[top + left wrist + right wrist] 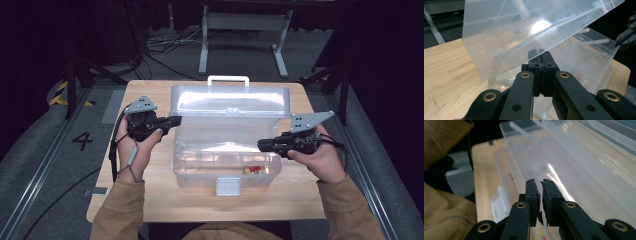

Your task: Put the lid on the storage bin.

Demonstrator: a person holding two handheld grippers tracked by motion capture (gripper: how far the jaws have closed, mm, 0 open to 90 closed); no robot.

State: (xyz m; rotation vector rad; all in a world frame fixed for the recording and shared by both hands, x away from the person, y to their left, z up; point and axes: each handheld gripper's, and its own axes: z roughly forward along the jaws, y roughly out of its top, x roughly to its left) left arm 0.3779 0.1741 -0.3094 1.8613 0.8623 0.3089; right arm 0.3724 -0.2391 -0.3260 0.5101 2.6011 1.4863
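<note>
Standing at the person's shoulder, the one bit of writing I can read is a dark "4" (82, 141) marked on the grey floor left of the counter (150, 200); the box carries no label I can make out.

Nearest the person, the two hands come in over the wooden counter. The left gripper (172, 121) has its jaws pressed together, tips at the left end of the clear plastic storage box (225, 150), right where the raised lid (230, 102) meets the body; in the left gripper view the lid's edge sits just at the closed tips, but I cannot tell whether they pinch it. The right gripper (261, 145) is nearly closed too, a thin slit between its pads, nothing held, its tips just beside the box's right wall.

The box sits mid-counter, lid tilted up and back, a grey latch (228, 186) at its near front. Inside, near the front right, lie small red and yellowish bits (254, 169), too small to name. A white handle (228, 80) tops the lid.

Beyond the counter stand a grey metal frame (245, 40) and loose cables (165, 45) on the floor.
</note>
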